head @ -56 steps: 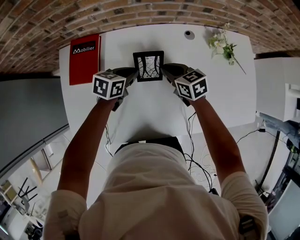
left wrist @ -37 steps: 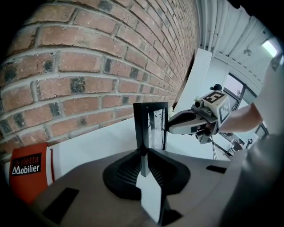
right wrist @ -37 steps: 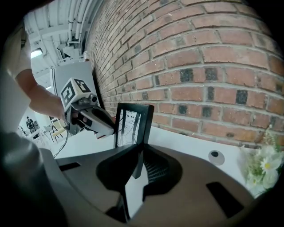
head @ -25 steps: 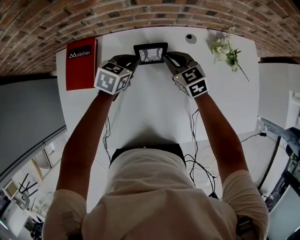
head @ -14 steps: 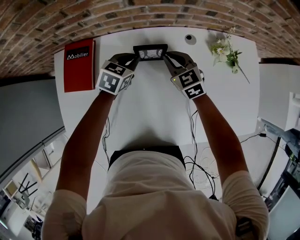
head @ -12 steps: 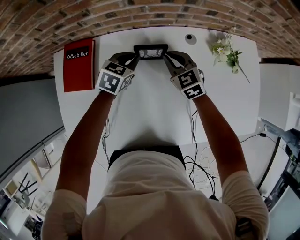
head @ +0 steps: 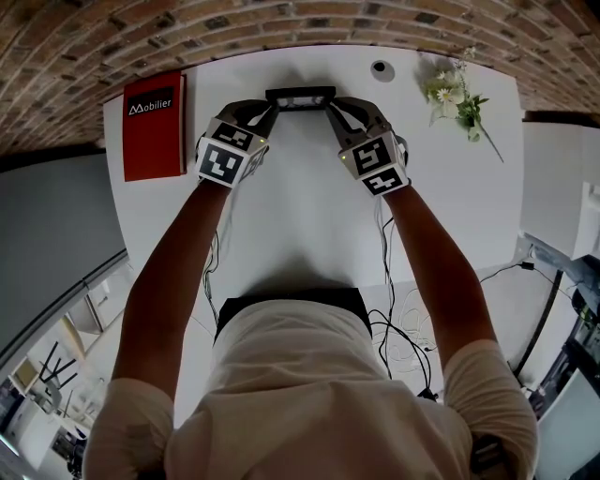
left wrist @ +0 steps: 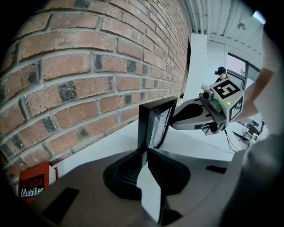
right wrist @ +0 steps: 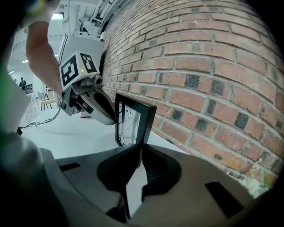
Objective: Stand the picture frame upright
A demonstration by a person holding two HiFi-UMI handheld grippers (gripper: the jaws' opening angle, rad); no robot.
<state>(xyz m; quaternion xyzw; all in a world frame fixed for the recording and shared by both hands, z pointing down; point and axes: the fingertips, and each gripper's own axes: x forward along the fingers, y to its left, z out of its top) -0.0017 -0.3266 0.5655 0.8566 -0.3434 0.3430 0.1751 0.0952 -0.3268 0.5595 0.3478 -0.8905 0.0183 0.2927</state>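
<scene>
Your left tool (head: 268, 108) and right tool (head: 332, 106) each clamp one side of the black rectangular picture frame (head: 300, 97), upright over the white counter (head: 300, 216).

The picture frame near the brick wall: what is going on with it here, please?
A person holds a gripper in each hand. The left gripper is shut on one side edge of the picture frame, and the right gripper is shut on the opposite edge. The frame stands upright at the far side of the white table, close to the brick wall. Both grippers hold it; it is not released yet.
</scene>
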